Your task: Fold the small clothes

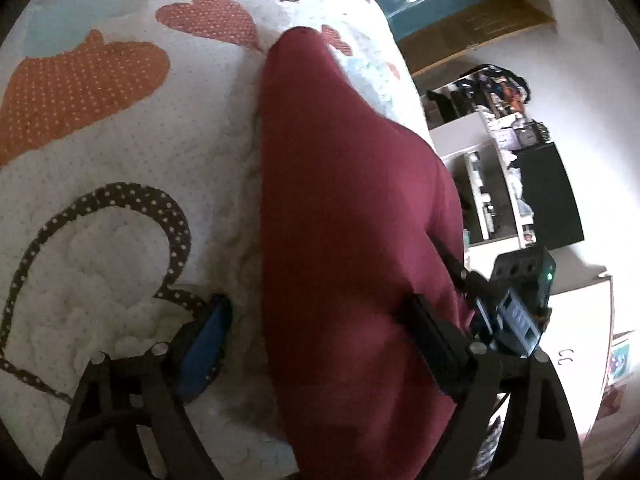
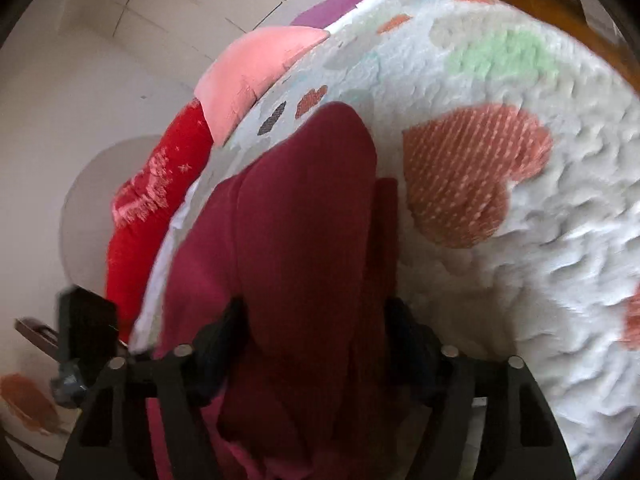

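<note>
A maroon garment [image 1: 344, 208] lies lengthwise on a white quilt with heart patches [image 1: 120, 152]. My left gripper [image 1: 316, 332] is open and low over the garment's near end. Its blue-padded left finger [image 1: 204, 344] rests on bare quilt beside the cloth, and its right finger [image 1: 428, 336] sits at the cloth's other edge. In the right wrist view the same garment [image 2: 304, 220] runs away from me in a folded, layered strip. My right gripper [image 2: 314, 320] straddles it with jaws wide apart, one finger [image 2: 224, 328] at each side of the cloth.
A red blanket [image 2: 156, 208] and a pink one [image 2: 256, 68] lie at the quilt's [image 2: 500, 280] far left edge, above pale floor tiles. A cluttered white shelf unit [image 1: 500, 168] and a wooden shelf [image 1: 460, 12] stand beyond the bed. A black device with a green light [image 1: 520, 292] sits close on the right.
</note>
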`<state>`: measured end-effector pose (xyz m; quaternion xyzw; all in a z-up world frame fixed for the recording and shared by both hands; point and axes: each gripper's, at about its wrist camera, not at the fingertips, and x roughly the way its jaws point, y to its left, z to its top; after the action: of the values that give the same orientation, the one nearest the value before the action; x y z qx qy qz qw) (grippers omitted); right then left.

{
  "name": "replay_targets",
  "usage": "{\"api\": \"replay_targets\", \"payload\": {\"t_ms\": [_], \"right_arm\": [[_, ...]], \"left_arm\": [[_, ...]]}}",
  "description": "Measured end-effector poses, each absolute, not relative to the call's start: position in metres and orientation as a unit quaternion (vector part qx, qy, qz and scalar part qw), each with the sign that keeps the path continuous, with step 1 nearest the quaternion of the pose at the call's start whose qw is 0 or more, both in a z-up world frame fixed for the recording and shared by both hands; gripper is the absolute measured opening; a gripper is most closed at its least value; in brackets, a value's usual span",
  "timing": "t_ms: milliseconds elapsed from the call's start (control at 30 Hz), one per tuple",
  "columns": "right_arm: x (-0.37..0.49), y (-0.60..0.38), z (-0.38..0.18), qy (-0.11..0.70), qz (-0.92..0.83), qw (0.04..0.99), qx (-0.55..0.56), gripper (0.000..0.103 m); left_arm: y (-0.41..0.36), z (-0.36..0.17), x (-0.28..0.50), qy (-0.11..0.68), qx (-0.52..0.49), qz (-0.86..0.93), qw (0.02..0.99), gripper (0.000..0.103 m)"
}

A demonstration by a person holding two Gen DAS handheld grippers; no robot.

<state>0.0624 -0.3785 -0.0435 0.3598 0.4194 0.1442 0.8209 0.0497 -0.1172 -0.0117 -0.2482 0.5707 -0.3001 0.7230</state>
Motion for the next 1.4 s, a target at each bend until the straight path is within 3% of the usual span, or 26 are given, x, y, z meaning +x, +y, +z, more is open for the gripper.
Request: {"api": "replay_targets", "payload": {"t_ms": [33,133,333,400,533,600,700,767,933,1033,1200,1400], "right_arm": [[0.062,-0.379,-0.043,0.415,0.149,0.817,0.372,0.057],[0.058,-0.377,-0.029,0.394,0.165,0.813,0.395,0.050],[0.092,-0.364,0.013,0.351,0.201,0.825,0.396,0.048],[0.114,-0.357,0.023,0.343,0.201,0.835,0.381,0.049],[0.162,-0.345,0.015,0.370,0.131,0.858,0.333,0.066],[0.177,-0.339,0.003,0.405,0.068,0.869,0.274,0.066],[0.165,-0.342,0.008,0.384,0.060,0.881,0.269,0.064],[0.147,-0.341,0.028,0.356,0.050,0.902,0.240,0.060],[0.109,-0.320,0.075,0.313,0.111,0.920,0.207,0.026],[0.095,-0.301,0.067,0.331,0.148,0.912,0.190,0.026],[0.090,-0.300,-0.009,0.411,0.080,0.891,0.174,0.021],[0.050,-0.295,0.013,0.368,0.060,0.909,0.187,0.030]], "left_arm": [[-0.117,-0.009,0.049,0.566,-0.254,-0.314,0.719,0.065],[-0.111,0.009,0.052,0.557,-0.263,-0.324,0.718,0.065],[-0.094,0.060,0.094,0.518,-0.260,-0.316,0.751,0.064],[-0.091,0.073,0.115,0.505,-0.240,-0.294,0.775,0.065],[-0.097,0.071,0.146,0.499,-0.159,-0.230,0.820,0.065],[-0.100,0.056,0.147,0.512,-0.139,-0.219,0.819,0.065],[-0.099,0.036,0.134,0.526,-0.124,-0.223,0.812,0.065],[-0.101,0.025,0.122,0.527,-0.113,-0.223,0.812,0.066],[-0.078,0.026,0.088,0.513,-0.153,-0.217,0.816,0.066],[-0.068,0.036,0.067,0.498,-0.152,-0.206,0.829,0.066],[-0.056,0.064,0.018,0.445,-0.090,-0.167,0.875,0.068],[-0.053,0.094,-0.026,0.362,-0.042,-0.111,0.925,0.076]]}}
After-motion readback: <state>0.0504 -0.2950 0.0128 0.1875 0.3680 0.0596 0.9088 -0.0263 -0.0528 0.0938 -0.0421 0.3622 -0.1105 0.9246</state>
